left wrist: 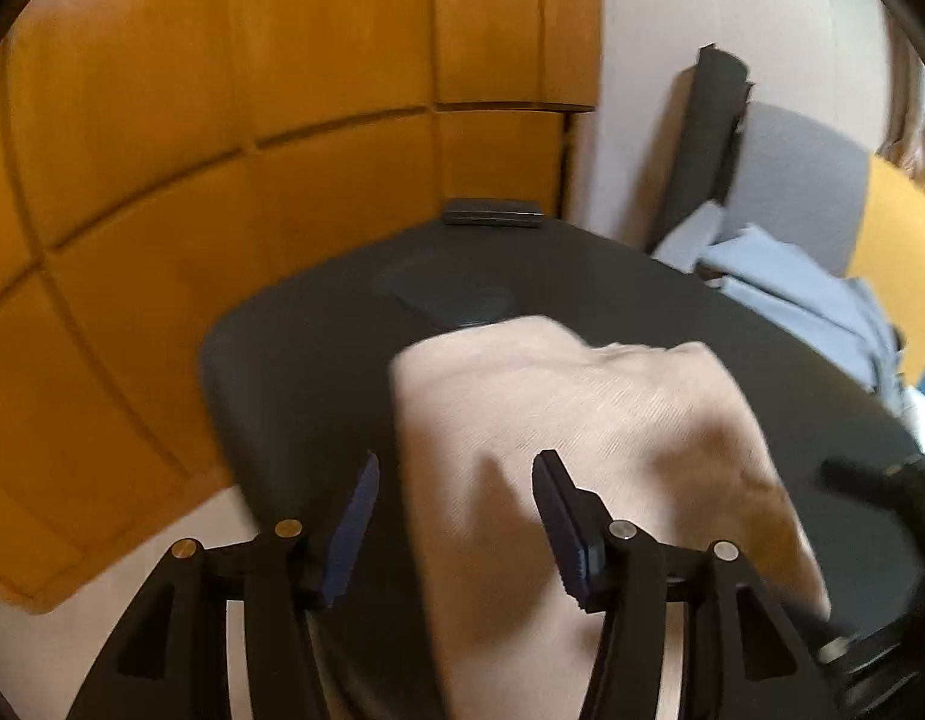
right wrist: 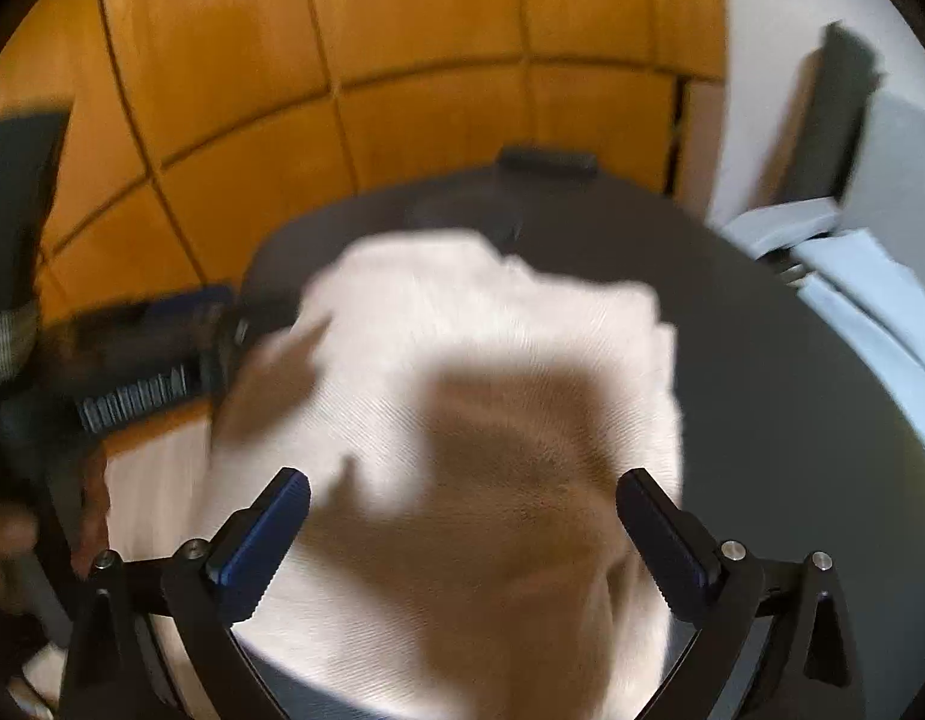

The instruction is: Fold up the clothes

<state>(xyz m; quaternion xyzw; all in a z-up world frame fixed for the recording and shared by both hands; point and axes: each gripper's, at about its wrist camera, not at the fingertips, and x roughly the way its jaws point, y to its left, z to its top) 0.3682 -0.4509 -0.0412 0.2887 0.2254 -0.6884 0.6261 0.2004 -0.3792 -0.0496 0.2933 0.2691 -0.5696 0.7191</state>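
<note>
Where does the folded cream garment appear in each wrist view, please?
Left wrist: the cream garment lies centre-right on the dark table, running under the camera.
Right wrist: it fills the centre.
Shared landmark: the small dark block at the table's far edge.

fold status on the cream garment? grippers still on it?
Done: cream garment lies folded into a compact block on the dark table. In hand: nothing; left gripper and right gripper are both open above it. Left: the grey-blue clothes beside the table look unfolded.
</note>
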